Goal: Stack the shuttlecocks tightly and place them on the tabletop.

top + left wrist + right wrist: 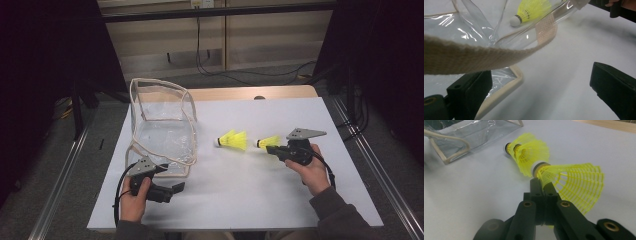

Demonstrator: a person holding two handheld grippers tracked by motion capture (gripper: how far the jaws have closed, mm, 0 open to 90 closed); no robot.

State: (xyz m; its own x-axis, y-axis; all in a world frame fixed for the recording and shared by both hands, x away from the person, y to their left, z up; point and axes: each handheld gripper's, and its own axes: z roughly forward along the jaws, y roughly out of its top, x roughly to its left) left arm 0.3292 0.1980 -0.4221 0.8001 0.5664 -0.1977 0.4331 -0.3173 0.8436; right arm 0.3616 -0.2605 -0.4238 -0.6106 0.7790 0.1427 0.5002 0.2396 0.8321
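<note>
Left gripper (172,189): lying low on the near left of the counter (240,200) in the person's left hand (134,197), pointing right; its jaws are standing wide apart with nothing pressed between them.
Strap (469,57): a beige woven band is crossing the left gripper view just above the left jaw; whether it is touching that jaw I cannot tell.
Right gripper (269,148): sitting near the right side of the counter in the person's right hand (312,170), pointing left; its jaws are closing tight on the skirt of a yellow shuttlecock.
Held shuttlecock (571,185): sticking out from the pinched jaws, cork end pointing left toward the other shuttlecock; in the high view it is lying low over the counter, and whether it is resting on it I cannot tell.
Loose shuttlecocks (232,140): lying on their side in the middle of the counter, just left of the held one, cork end pointing left; the right gripper view is showing two stacked one inside the other.
Clear bag (162,125): standing on the far left of the counter, beige-trimmed, its opening facing up and toward the near side; its near edge is lying just beside the left gripper.
Gap: the loose shuttlecocks are lying between the bag and the right gripper, apart from the bag.
</note>
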